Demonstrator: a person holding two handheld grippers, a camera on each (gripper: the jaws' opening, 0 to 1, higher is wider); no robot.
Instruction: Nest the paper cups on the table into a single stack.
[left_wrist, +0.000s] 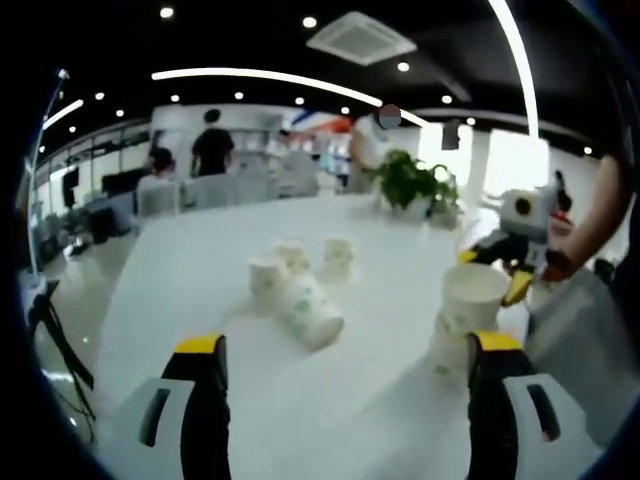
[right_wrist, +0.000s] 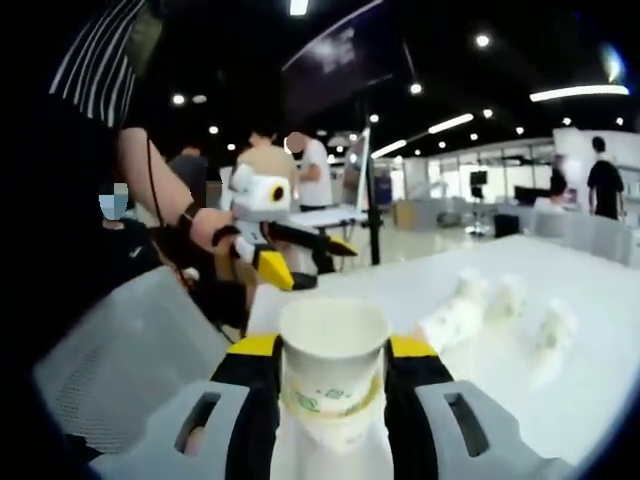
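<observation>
My right gripper (right_wrist: 333, 348) is shut on a white paper cup (right_wrist: 332, 365) with green print, which sits in the top of a short stack (right_wrist: 330, 440). In the left gripper view the same cup (left_wrist: 475, 295) tops the stack (left_wrist: 448, 352) at the right, with the right gripper (left_wrist: 493, 274) around it. My left gripper (left_wrist: 347, 345) is open above the white table (left_wrist: 180, 260), nothing between its jaws. Ahead of it one cup lies on its side (left_wrist: 312, 312), and three cups stand behind it (left_wrist: 267, 272) (left_wrist: 292, 252) (left_wrist: 339, 255). The left gripper (right_wrist: 305, 258) hangs open at the left.
A potted plant (left_wrist: 410, 182) stands at the table's far edge. A grey mesh chair back (right_wrist: 130, 350) is close on the left, and a person's hand (right_wrist: 205, 228) holds the left gripper. People stand at desks in the background. A tripod (left_wrist: 50, 330) stands off the table's left side.
</observation>
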